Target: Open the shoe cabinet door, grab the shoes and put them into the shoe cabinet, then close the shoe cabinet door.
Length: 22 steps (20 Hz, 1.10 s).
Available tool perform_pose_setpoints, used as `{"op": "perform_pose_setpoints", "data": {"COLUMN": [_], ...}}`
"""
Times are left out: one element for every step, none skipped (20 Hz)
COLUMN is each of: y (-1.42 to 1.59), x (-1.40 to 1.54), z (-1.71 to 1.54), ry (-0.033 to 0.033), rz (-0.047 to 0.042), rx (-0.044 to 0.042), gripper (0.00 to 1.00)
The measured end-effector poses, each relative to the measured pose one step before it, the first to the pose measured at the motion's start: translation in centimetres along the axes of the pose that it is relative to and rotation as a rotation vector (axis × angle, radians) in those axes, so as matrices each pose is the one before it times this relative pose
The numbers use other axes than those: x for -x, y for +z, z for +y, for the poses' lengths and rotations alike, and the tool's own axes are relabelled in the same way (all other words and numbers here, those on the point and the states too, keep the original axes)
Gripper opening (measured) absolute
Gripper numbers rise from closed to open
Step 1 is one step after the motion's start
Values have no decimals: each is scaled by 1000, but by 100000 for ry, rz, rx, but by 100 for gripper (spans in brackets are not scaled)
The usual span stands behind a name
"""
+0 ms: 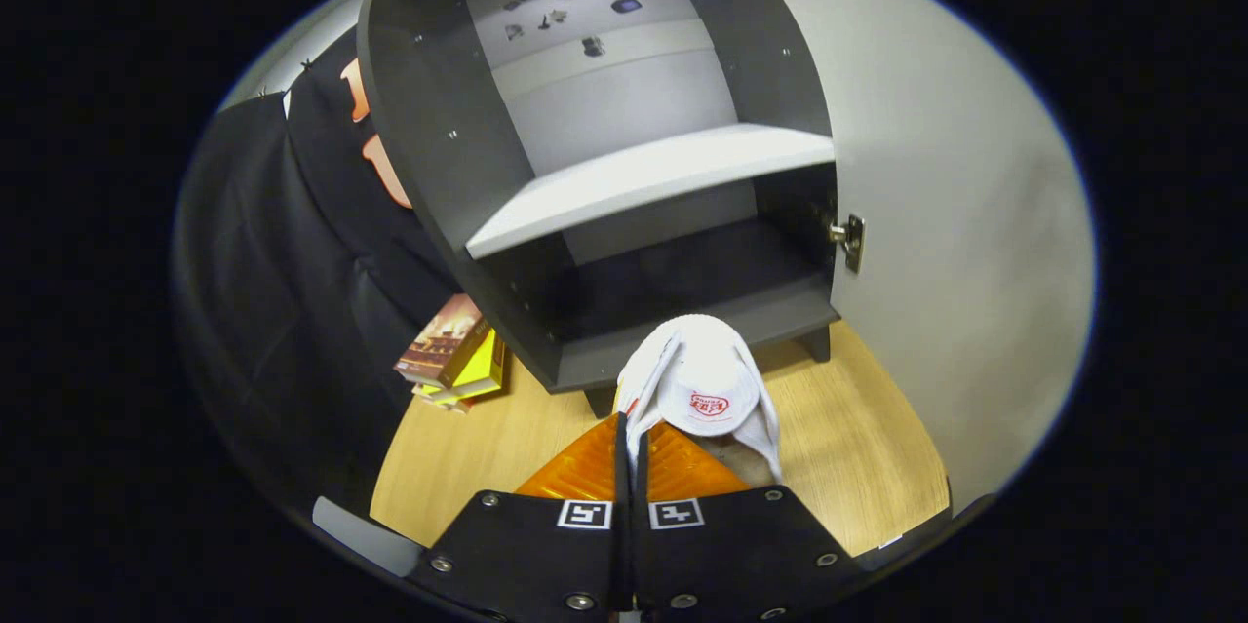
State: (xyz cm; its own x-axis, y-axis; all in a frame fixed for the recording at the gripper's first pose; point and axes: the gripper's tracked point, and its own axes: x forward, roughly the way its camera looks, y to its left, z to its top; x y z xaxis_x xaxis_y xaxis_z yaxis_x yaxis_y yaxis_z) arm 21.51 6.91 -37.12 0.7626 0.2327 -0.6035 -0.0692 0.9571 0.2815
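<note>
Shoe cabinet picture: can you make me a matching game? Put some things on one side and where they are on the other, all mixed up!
Things:
1. white slipper
2. cabinet door
3. books
4. light shelf

Places or states:
A. on the wooden floor beside the cabinet
B. swung open, hinge showing
C. pinched at its edge between the tool's closed fingers
D. halfway up inside the shoe cabinet, bare

Pairs: 1-C, 2-B, 3-A, 4-D
</note>
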Motion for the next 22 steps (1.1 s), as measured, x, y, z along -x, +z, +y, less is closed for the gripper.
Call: {"op": "perform_pose_setpoints", "data": {"y": [1556, 1633, 1598, 1344, 1297, 960, 735, 491, 445, 208, 48, 192, 325, 306, 632, 601, 622, 576, 677, 560, 487, 522], "x": [387, 557, 401, 43, -68, -80, -448, 147, -123, 181, 307, 269, 287, 106, -302, -427, -664, -706, -1002, -908, -1064, -1234], "z": [217, 184, 210, 271, 201, 215, 385, 342, 255, 250, 430, 293, 213, 381, 255, 226, -10, -111, -141, -166, -255, -172], "ry": [170, 114, -17, 260, 87, 769, 838, 492, 106, -229, 630, 274, 172, 664, 424, 445, -140, -193, -249, -304, -264, -27], "rz": [-1782, -2439, -2701, -1899, -2076, -1106, -145, -460, -209, 340, 514, -763, -671, -331, -971, -492, -570, -428, -739, -305, 46, -515], "rx": [1172, 786, 387, 413, 584, 903, 1006, 631, 1361, 773, 1126, 1369, 784, 551, -15, 5, 163, 370, 967, 1011, 1223, 621], "gripper": [0, 0, 0, 0, 0, 0, 0, 0, 0, 0, 0, 0, 0, 0, 0, 0, 0, 0, 0, 0, 0, 0]}}
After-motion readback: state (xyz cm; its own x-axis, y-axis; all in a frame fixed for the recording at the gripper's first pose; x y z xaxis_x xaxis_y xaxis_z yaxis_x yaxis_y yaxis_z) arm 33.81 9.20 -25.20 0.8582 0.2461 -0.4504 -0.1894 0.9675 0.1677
